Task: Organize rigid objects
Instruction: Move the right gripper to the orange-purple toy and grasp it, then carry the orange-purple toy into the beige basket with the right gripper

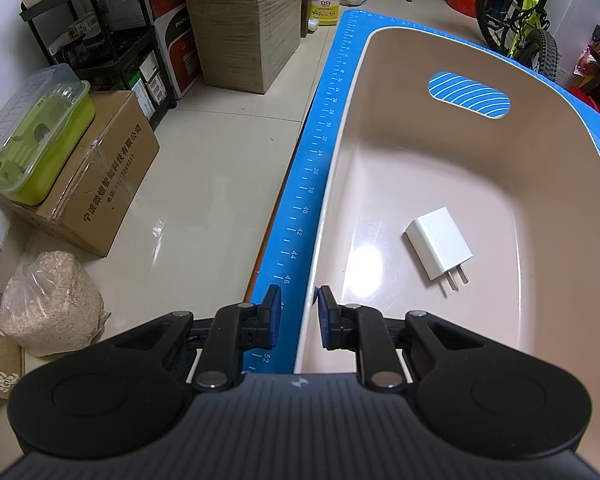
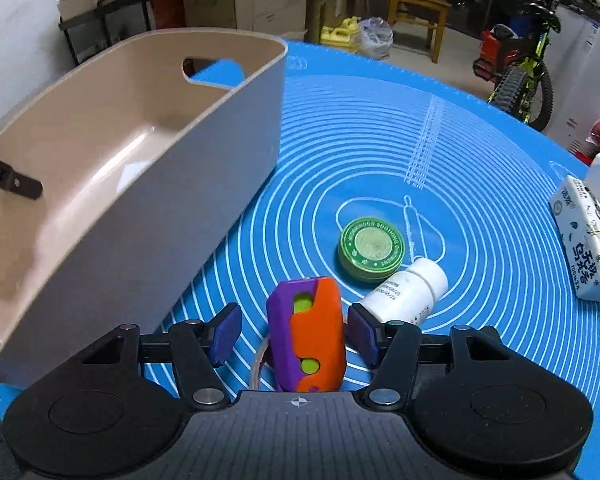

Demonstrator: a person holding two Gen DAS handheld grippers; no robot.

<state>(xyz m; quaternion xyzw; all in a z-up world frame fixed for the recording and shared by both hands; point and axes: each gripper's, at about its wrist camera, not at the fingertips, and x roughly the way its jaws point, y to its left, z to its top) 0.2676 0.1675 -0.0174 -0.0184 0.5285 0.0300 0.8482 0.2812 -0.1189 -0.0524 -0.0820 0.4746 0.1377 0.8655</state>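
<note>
In the left wrist view my left gripper (image 1: pixel 300 316) is shut on the near rim of a beige plastic basket (image 1: pixel 420 152), one pad outside the wall and one inside. A white plug charger (image 1: pixel 440 244) lies on the basket floor. In the right wrist view my right gripper (image 2: pixel 294 332) stands open low over the blue mat (image 2: pixel 480 184), its pads on either side of a purple and orange toy (image 2: pixel 312 336). The right pad is close to the toy and a gap shows on the left. The basket (image 2: pixel 140 208) sits just left of it.
A green round tin (image 2: pixel 370 250) and a white pill bottle (image 2: pixel 408 290) lie on the mat beyond the toy. A tissue pack (image 2: pixel 588 236) sits at the right edge. Cardboard boxes (image 1: pixel 100 184), a chair and a bicycle (image 2: pixel 520 68) stand on the floor around the table.
</note>
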